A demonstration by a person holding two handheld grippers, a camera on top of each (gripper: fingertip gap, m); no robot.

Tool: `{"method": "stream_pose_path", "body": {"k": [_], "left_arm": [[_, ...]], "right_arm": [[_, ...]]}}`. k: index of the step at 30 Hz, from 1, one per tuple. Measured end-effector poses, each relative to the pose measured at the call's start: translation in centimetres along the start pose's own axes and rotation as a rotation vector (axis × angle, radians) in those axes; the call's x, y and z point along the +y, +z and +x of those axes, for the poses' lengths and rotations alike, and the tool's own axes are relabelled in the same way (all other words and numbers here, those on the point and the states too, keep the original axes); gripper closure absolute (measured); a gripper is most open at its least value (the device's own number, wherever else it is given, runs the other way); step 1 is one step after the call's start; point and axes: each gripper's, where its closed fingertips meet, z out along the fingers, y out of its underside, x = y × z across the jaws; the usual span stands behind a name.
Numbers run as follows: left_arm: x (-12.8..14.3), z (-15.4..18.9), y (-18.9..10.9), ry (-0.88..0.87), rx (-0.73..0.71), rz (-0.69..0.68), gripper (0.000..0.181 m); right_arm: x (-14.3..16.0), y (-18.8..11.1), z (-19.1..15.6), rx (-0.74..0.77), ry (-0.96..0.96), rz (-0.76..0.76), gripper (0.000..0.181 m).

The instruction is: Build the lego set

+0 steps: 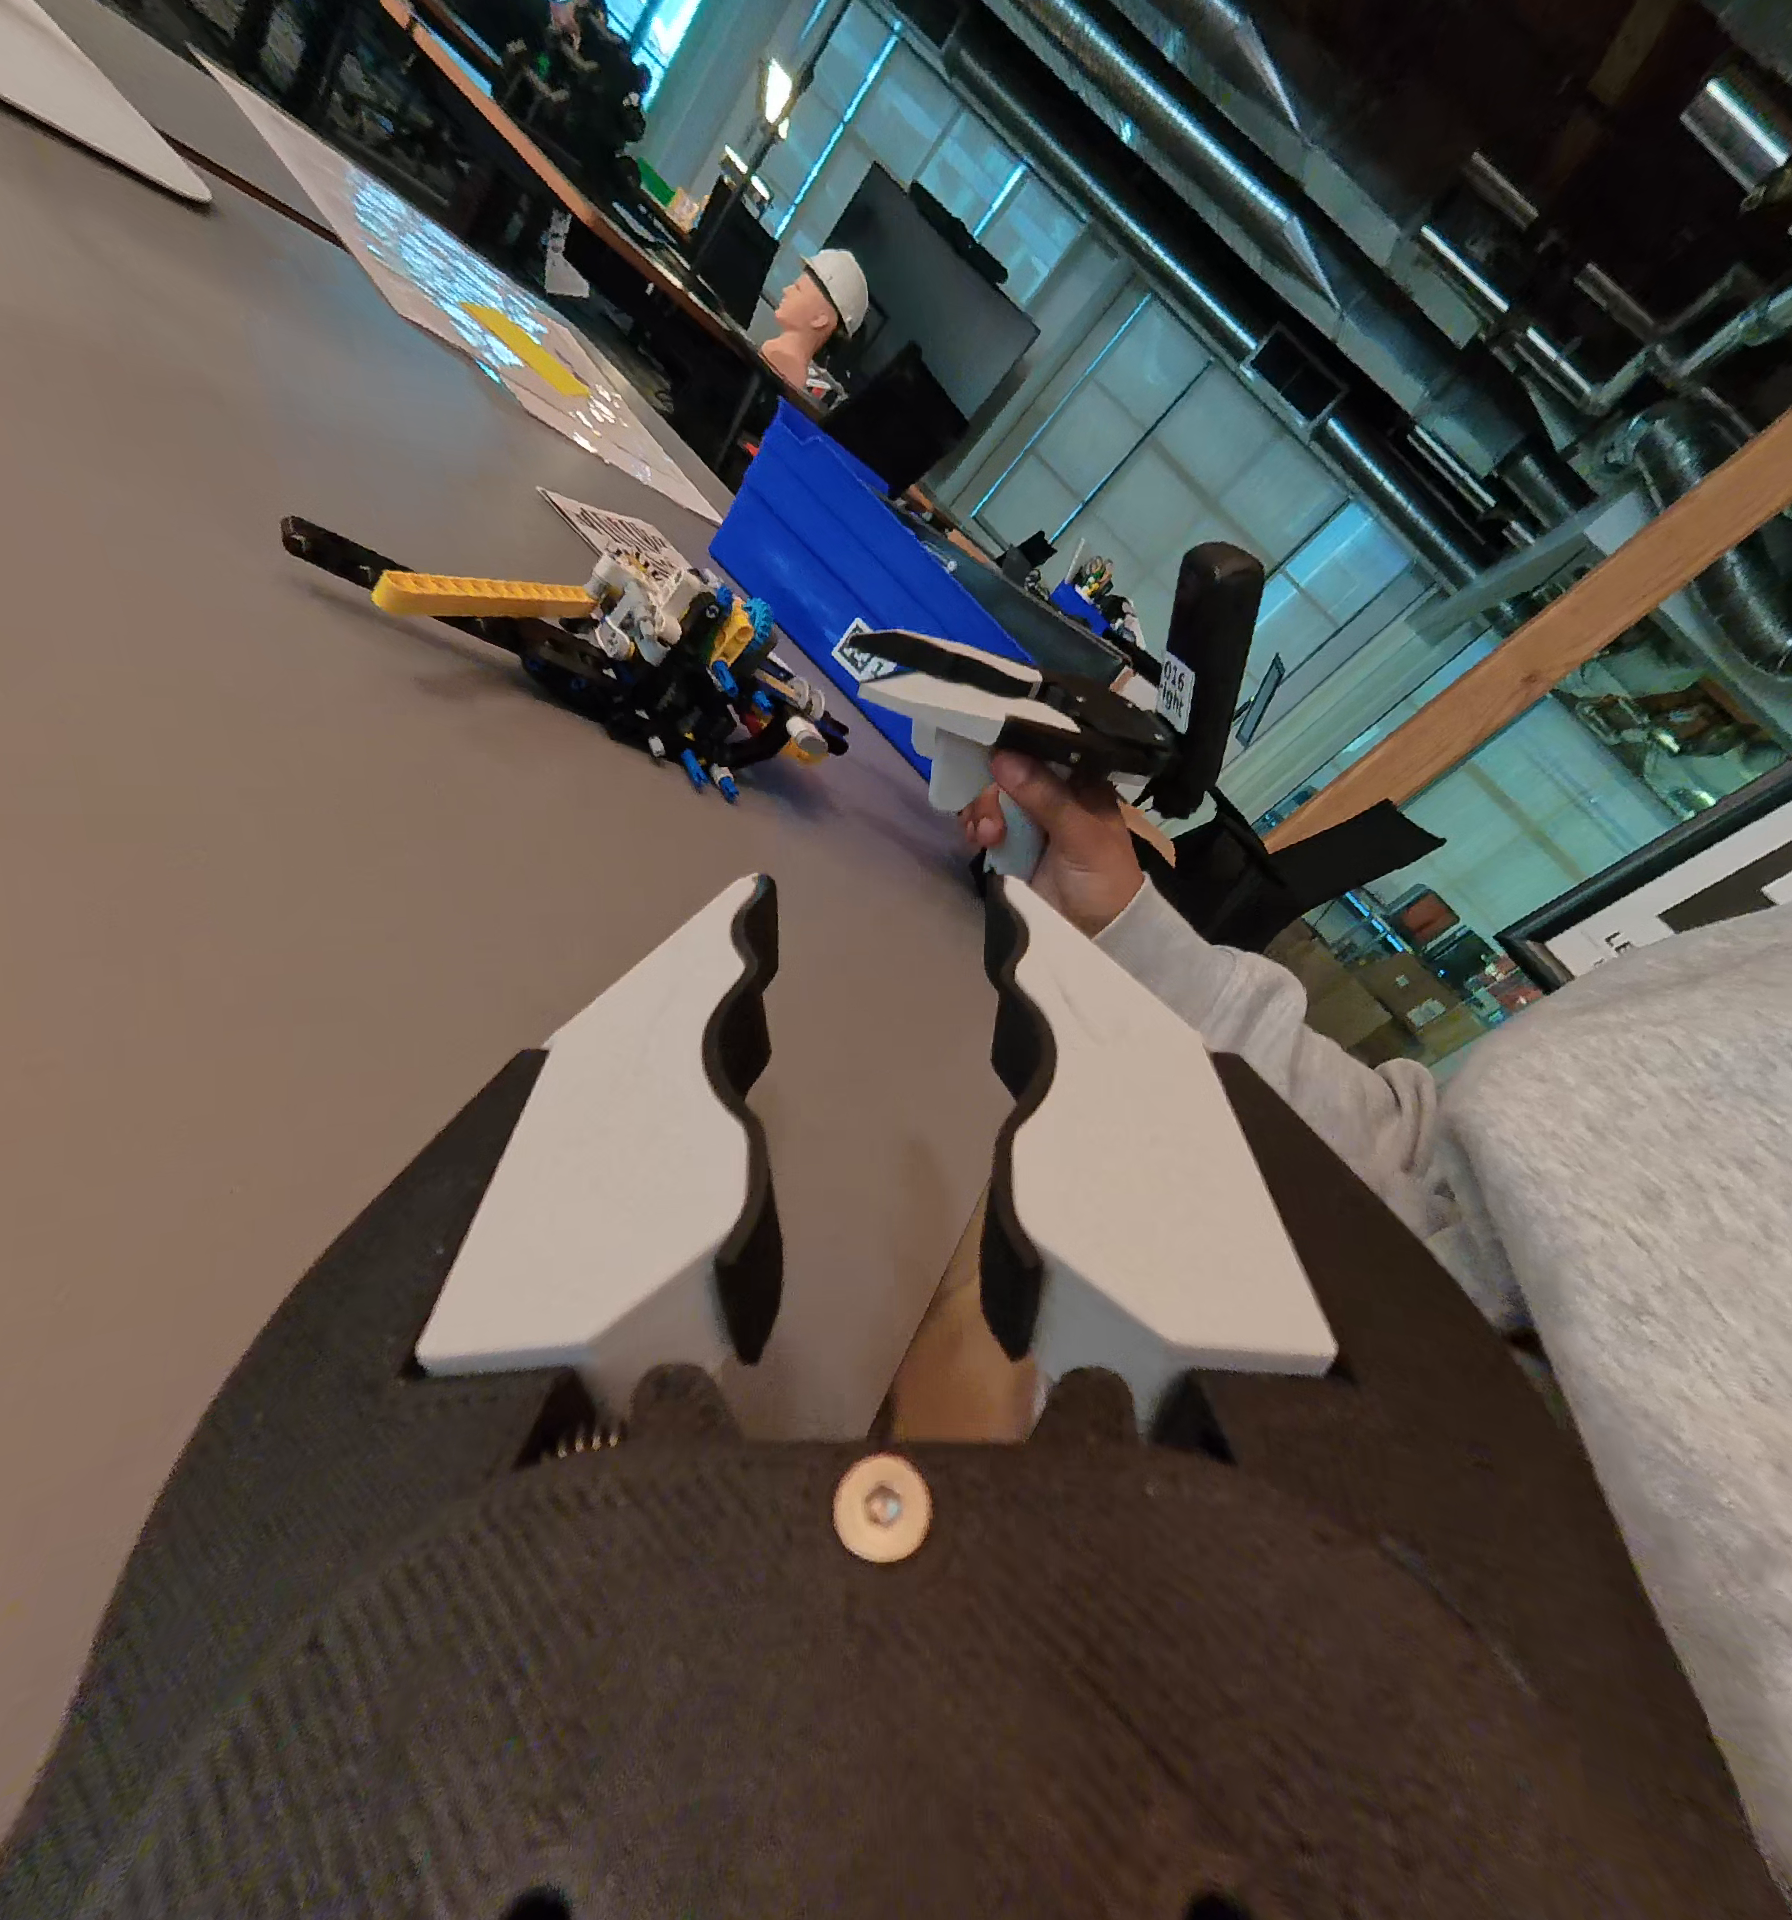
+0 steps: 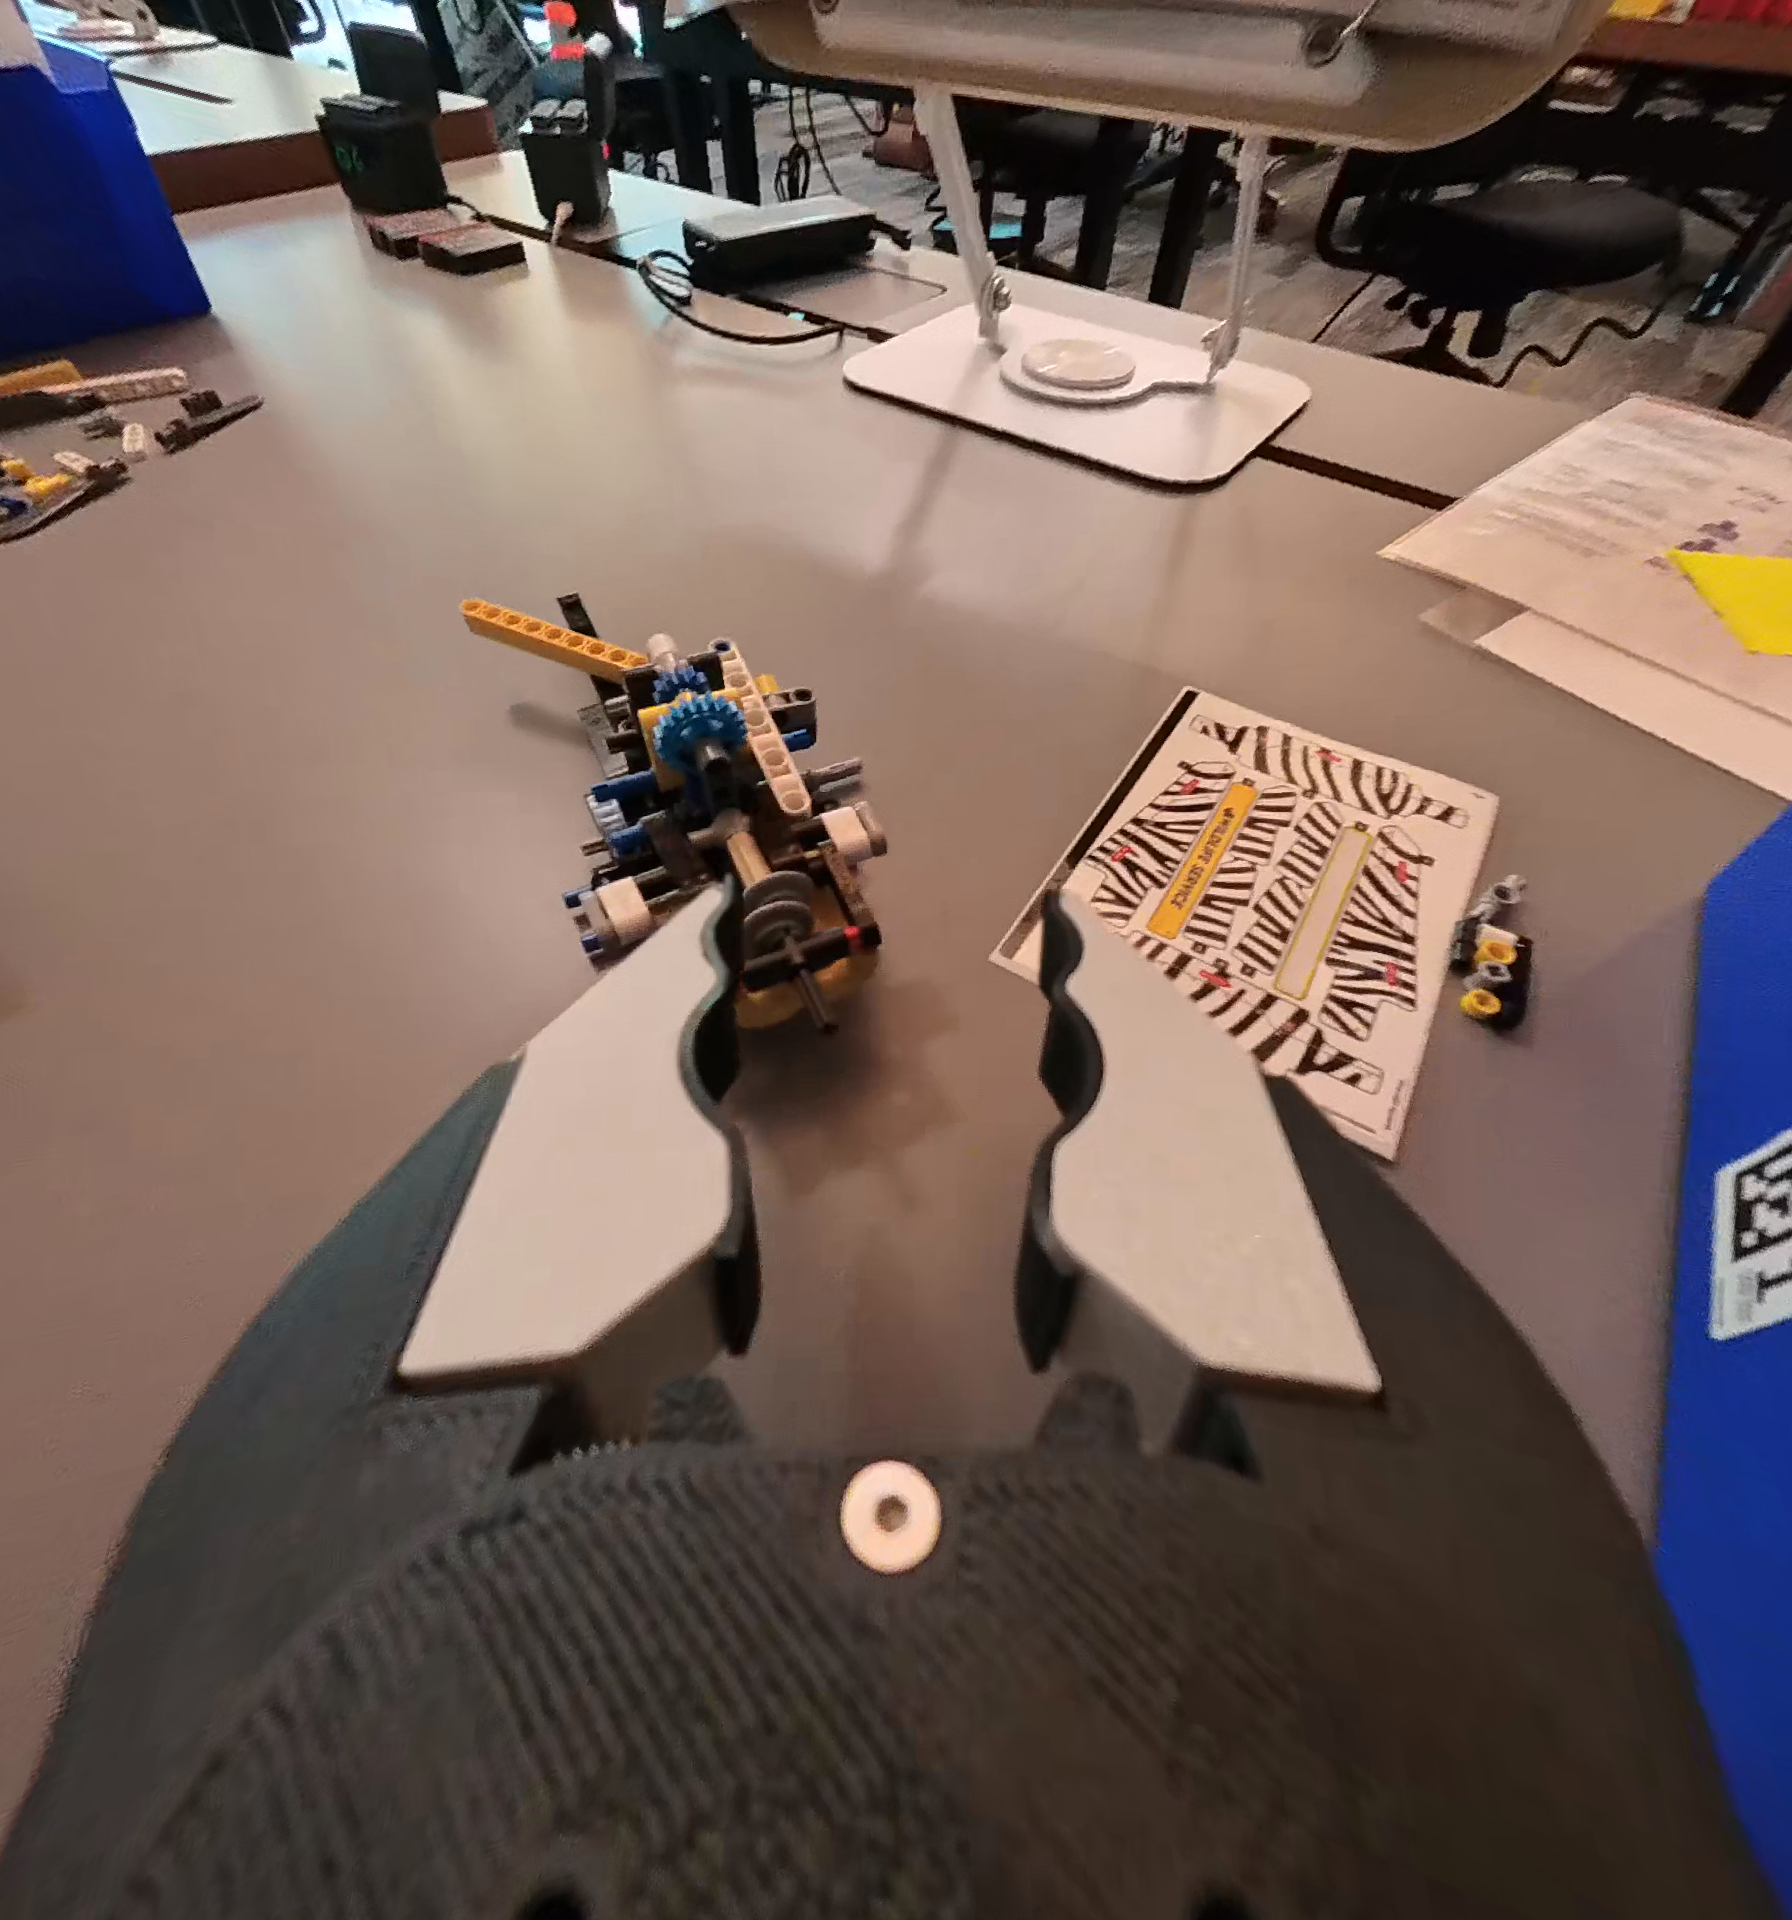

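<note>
Two grippers, left (image 1: 876, 904) and right (image 2: 887, 904), jaws apart, empty; one lego model (image 2: 726, 790).

My left claw (image 1: 876, 914) and right claw (image 2: 892, 914) both show matt pale plastic fingers with black rubbery wavy pads, on a ribbed, rough black printed body with a shiny metal screw (image 1: 880, 1508). I see the surface (image 2: 300, 831) as smooth grey with a soft sheen, and the lego model (image 2: 726, 821) on it as glossy hard plastic. The sticker sheet (image 2: 1276, 904) looks like slick paper, the bin (image 2: 1765, 1351) smooth blue plastic, the sleeve (image 1: 1287, 1029) soft grey cloth.
</note>
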Motion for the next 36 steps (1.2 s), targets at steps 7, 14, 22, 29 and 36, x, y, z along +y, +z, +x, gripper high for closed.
{"method": "stream_pose_path", "body": {"k": [7, 14, 22, 29, 36], "left_arm": [[-0.1, 0.5, 0.0, 0.111, -0.029, -0.01, 0.144], [-1.0, 0.8, -0.4, 0.24, -0.094, 0.045, 0.181], [-1.5, -1.3, -0.8, 0.446, -0.374, 0.019, 0.181], [-1.7, -2.0, -1.1, 0.497, -0.456, 0.036, 0.181], [-1.5, -2.0, -1.1, 0.466, -0.444, 0.062, 0.181]], "right_arm": [[-1.9, -1.0, 1.8, 0.198, -0.1, 0.134, 0.148], [-1.9, -1.2, 3.6, 0.347, -0.135, 0.125, 0.181], [-2.4, -1.7, 5.4, 0.482, -0.078, 0.15, 0.181], [-1.1, -1.3, 5.2, 0.508, -0.225, 0.045, 0.181], [-2.3, -2.0, 4.3, 0.582, -0.366, 0.137, 0.181]]}}
